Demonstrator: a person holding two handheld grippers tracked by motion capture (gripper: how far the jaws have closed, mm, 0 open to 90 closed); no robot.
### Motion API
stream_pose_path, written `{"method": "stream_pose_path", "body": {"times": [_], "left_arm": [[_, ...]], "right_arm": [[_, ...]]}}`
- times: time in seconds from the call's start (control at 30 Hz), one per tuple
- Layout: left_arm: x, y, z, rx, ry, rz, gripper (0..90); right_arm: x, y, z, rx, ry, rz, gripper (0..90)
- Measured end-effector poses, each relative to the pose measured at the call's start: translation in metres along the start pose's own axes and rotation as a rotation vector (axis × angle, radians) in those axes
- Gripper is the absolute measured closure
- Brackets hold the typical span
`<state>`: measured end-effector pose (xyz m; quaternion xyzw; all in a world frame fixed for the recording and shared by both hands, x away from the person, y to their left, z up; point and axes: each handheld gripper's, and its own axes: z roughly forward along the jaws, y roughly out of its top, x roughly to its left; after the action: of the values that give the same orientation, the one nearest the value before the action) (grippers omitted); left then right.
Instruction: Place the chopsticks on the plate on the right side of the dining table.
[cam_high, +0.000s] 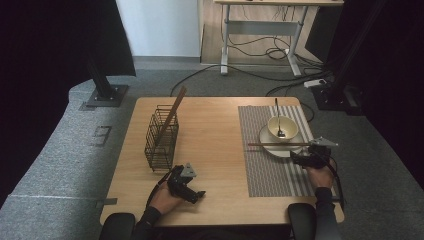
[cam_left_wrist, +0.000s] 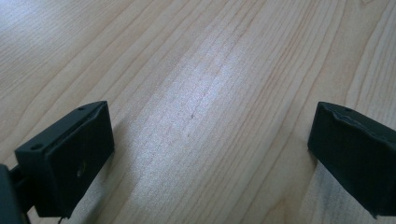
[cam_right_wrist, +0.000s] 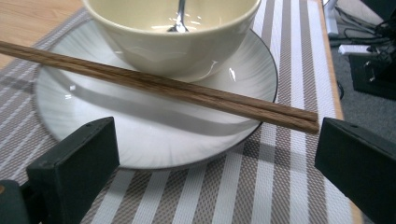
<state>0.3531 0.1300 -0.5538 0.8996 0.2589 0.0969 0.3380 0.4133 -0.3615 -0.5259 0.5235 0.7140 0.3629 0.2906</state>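
A pair of brown wooden chopsticks (cam_high: 277, 144) (cam_right_wrist: 187, 91) lies across the white plate (cam_high: 265, 137) (cam_right_wrist: 163, 140), in front of the cream bowl (cam_high: 282, 127) (cam_right_wrist: 173, 46). A spoon (cam_high: 276, 112) (cam_right_wrist: 179, 18) rests in the bowl. My right gripper (cam_high: 301, 152) (cam_right_wrist: 217, 140) is open just short of the chopsticks' thick ends, its jaws wide apart over the striped placemat (cam_high: 265, 172) (cam_right_wrist: 261, 186). Near the table's front left, my left gripper (cam_high: 197, 192) (cam_left_wrist: 212, 126) is open over bare wood (cam_left_wrist: 187, 70). A black wire basket (cam_high: 161, 140) holds one leaning wooden stick (cam_high: 174, 111).
The wooden table's right edge (cam_high: 327, 170) runs close beside my right hand. Beyond the table on the grey carpet are a black stand base (cam_high: 106, 94), cables and a power strip (cam_high: 315, 82), and a desk frame (cam_high: 260, 30).
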Motion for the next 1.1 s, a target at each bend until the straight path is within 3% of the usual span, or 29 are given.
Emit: {"method": "stream_pose_path", "body": {"times": [0.13, 0.27, 0.4, 0.63, 0.83, 1.1], "left_arm": [[0.000, 0.000, 0.000, -0.001, 0.000, 0.000, 0.0], [0.000, 0.000, 0.000, -0.001, 0.000, 0.000, 0.0], [0.000, 0.000, 0.000, 0.000, 0.000, 0.000, 0.0], [0.000, 0.000, 0.000, 0.000, 0.000, -0.001, 0.0], [0.000, 0.000, 0.000, 0.000, 0.000, 0.000, 0.0], [0.000, 0.000, 0.000, 0.000, 0.000, 0.000, 0.0]], "right_arm": [[0.006, -0.004, -0.020, 0.018, -0.014, -0.051, 0.0], [0.008, -0.014, -0.040, 0.036, -0.021, -0.058, 0.0], [0.015, -0.023, -0.060, 0.053, 0.002, -0.044, 0.0], [0.050, -0.026, -0.078, 0.070, 0.098, -0.061, 0.0], [0.088, -0.013, -0.073, 0.072, 0.189, -0.113, 0.0], [0.133, 0.005, -0.031, 0.112, 0.284, -0.181, 0.0]]}}
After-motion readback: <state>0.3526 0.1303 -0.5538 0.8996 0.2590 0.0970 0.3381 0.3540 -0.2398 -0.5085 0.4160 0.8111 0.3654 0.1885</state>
